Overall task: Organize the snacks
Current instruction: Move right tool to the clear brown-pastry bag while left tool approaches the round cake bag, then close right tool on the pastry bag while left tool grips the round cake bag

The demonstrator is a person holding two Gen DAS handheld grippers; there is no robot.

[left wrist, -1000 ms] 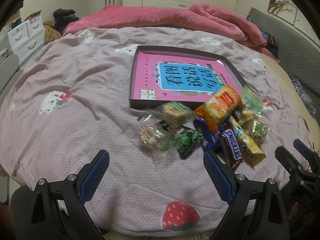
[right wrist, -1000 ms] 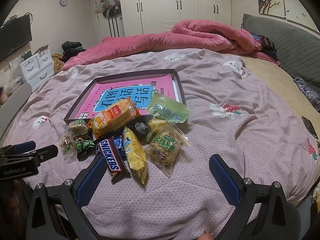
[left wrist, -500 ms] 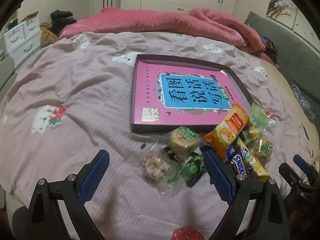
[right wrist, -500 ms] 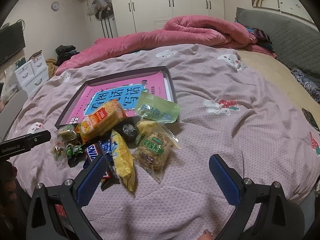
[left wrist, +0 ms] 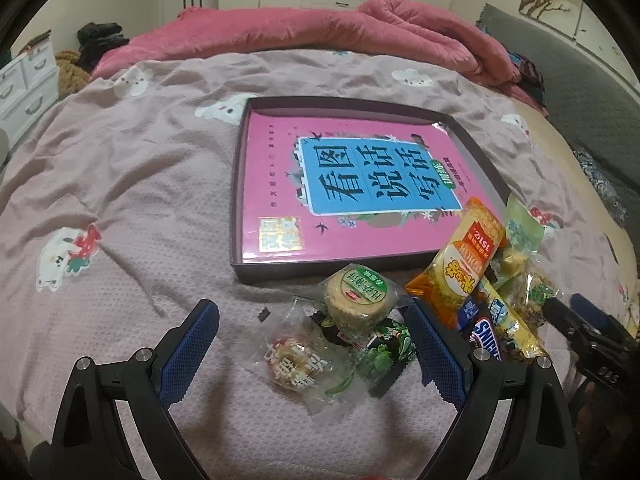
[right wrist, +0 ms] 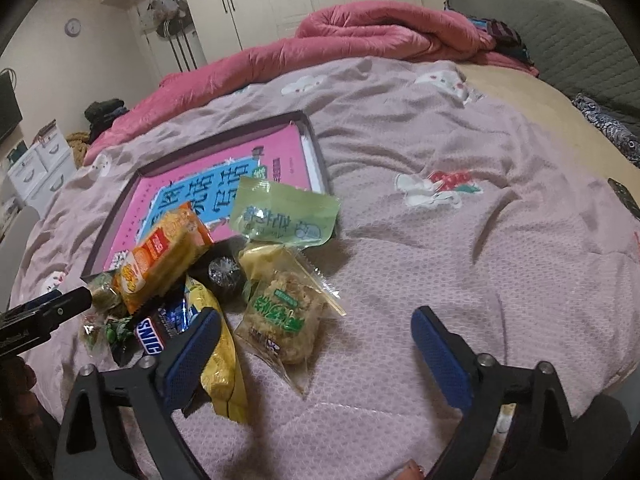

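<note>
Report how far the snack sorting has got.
Done: nothing yet; the tray holds only a pink book. In hand: nothing. The left gripper is open above a clear-wrapped cookie; the right gripper is closing around a green-labelled snack, not gripping. Left: the whole snack pile.

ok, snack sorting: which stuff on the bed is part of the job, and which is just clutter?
Job:
- orange cracker pack
- chocolate bar
- round cake
- yellow packet
- green pouch
- clear-wrapped cake
- tray

Clutter:
- pink quilt
- drawers
- pink book, lying in the tray
</note>
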